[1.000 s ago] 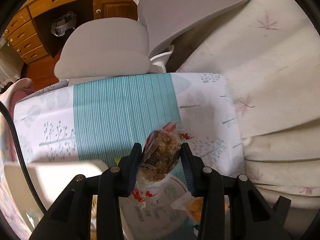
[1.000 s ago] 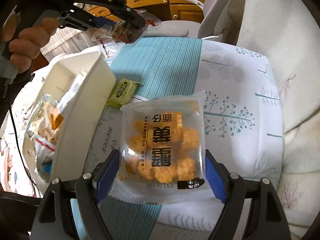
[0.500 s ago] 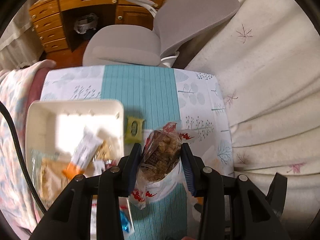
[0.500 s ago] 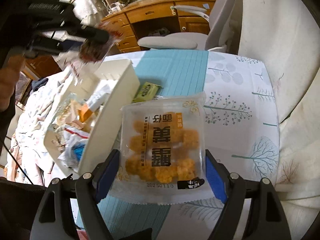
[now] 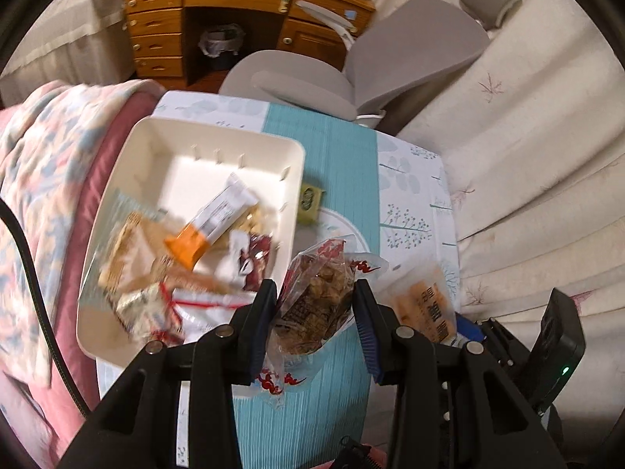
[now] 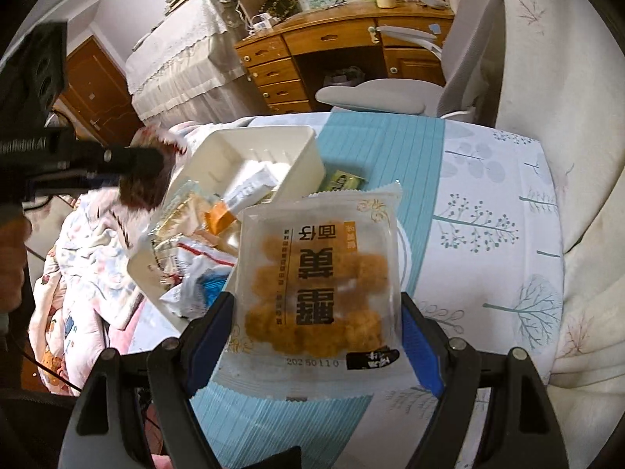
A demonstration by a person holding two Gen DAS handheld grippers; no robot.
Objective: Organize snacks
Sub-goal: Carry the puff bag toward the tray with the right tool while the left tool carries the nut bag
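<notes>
- A clear packet of brown snacks [image 5: 316,305] is being gripped between the narrowed jaws of the left gripper [image 5: 315,314], held in the air beside the near corner of the white bin [image 5: 218,136].
- A flat clear pack of orange fried pieces [image 6: 318,293] is being clamped across its width by the widely spread right gripper [image 6: 316,336], above the teal-striped tablecloth [image 6: 375,148].
- Several wrapped snacks, among them an orange-and-white bar [image 5: 213,221], are being kept in the bin.
- A small green packet [image 5: 310,203] is lying on the cloth just beside the bin.
</notes>
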